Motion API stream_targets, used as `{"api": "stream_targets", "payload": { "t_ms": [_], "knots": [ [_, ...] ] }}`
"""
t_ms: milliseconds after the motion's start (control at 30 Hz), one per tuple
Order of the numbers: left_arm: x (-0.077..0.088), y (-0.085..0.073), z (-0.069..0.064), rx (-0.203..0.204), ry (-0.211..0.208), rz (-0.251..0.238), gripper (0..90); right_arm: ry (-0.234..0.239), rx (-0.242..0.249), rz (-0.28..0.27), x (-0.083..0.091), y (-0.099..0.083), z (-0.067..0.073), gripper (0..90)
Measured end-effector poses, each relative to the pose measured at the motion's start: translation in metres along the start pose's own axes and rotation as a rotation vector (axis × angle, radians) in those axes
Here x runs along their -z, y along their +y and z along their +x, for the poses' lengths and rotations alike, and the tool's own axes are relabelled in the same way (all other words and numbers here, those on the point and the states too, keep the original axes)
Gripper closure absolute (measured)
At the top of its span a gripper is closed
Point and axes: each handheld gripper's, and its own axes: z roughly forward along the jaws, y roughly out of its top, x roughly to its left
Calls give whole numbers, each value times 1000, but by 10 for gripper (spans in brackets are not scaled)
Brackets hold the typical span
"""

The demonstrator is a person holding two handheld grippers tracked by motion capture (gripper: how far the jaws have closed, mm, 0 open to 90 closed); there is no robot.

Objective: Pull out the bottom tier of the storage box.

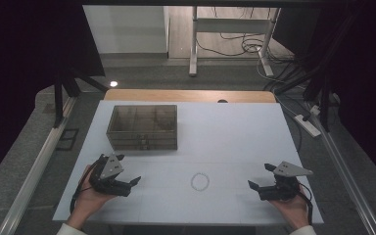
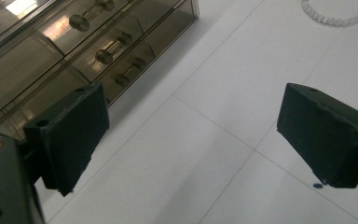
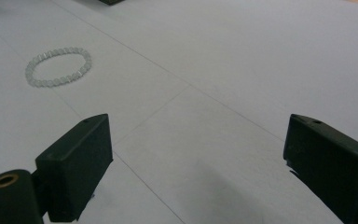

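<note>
Two grippers idling over white table (image 1: 235, 127), jaws spread.
Smoky drawer box (image 1: 143, 126) sitting toward far-left; left gripper (image 1: 129, 170) hovering near front-left edge, right gripper (image 1: 261, 176) near front-right, both gaping empty; bead bracelet (image 1: 199, 181) lying between them.

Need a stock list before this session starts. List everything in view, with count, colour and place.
Drawer organiser: one, smoky transparent brown, far left part of the table, drawer knobs facing the person.
Bead bracelet: one, clear whitish, lying flat near the front middle, between the two grippers.
Table: one, white top with a wooden strip along the far edge.
Power strip: one, white, on the floor to the right of the table.
Cables: several, black, on the floor beyond the table.
Left gripper: one, black, front left, jaws open, empty.
Right gripper: one, black, front right, jaws open, empty.
Hands: two, at the near edge.
</note>
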Motion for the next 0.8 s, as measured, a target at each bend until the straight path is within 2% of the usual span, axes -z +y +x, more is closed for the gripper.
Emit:
{"api": "stream_targets", "payload": {
  "t_ms": [100, 200, 433, 600, 800],
  "knots": [
    [-1, 1, -1, -18, 6, 6, 88, 0, 2, 3, 0, 0, 0, 80],
    [-3, 3, -2, -60, 16, 23, 90, -2, 5, 8, -1, -1, 1, 80],
    [-6, 4, -2, -80, 29, 40, 90, 0, 6, 13, -2, -1, 1, 80],
    [-9, 7, -4, -116, 61, 61, 98, 1, 6, 14, -3, -2, 1, 80],
    [-12, 9, -5, -134, 70, 67, 102, 1, 5, 15, -2, -2, 0, 80]
  ]
}}
